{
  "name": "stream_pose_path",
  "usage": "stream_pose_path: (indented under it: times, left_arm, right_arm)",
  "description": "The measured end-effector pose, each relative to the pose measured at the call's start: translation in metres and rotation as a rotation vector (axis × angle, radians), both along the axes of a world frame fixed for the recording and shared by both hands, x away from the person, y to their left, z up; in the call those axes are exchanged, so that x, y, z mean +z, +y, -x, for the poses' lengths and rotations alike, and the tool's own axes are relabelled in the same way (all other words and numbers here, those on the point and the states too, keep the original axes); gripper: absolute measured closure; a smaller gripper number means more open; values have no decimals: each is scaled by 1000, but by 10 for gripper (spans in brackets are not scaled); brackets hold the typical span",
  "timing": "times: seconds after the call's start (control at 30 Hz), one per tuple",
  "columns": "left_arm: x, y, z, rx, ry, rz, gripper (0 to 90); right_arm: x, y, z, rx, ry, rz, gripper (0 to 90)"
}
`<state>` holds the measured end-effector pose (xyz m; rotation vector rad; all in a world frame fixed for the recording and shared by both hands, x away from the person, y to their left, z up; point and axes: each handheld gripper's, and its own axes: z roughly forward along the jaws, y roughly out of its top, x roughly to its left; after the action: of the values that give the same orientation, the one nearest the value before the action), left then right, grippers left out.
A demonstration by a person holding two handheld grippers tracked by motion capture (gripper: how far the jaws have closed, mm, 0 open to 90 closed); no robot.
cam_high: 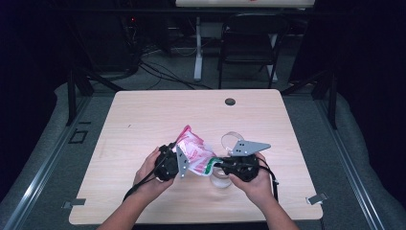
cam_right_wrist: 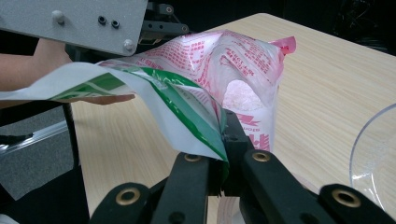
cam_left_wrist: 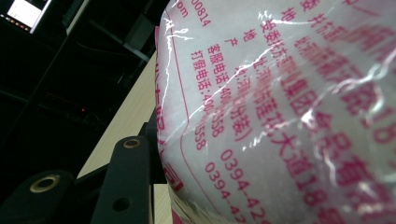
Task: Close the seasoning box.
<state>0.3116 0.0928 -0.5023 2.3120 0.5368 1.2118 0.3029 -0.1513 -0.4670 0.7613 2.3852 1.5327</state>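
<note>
Two grippers' fingers clamped on bag

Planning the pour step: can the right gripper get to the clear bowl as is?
Probably not yet. The right gripper is shut on the bag, which the left gripper also holds. The clear bowl sits just beyond, unobstructed.

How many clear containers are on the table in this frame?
2, I think: one clear container behind the right gripper, another at the near side of that gripper, mostly hidden by the bag. More could be hidden.
</note>
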Motion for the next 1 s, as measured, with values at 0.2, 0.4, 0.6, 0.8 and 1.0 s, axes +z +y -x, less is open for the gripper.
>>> stream_pose_path:
  times: [0.2, 0.4, 0.6, 0.8, 1.0]
  left_arm:
    - [1, -1, -1, 0, -2, -12, 570]
    - [2, -2, -1, 1, -12, -27, 571]
    - [5, -4, -2, -4, -28, -58, 571]
    - [8, -7, -3, -4, -44, -75, 572]
    - [11, -9, -4, -6, -56, -122, 573]
  right_arm:
    - [0, -1, 0, -6, -1, 5, 900]
    - [-1, -1, -1, -6, 2, 8, 900]
    - [-2, -3, -2, -10, 4, 9, 900]
    - [-2, -5, -3, -16, 14, 0, 900]
    - [-5, -7, -5, -21, 34, -2, 900]
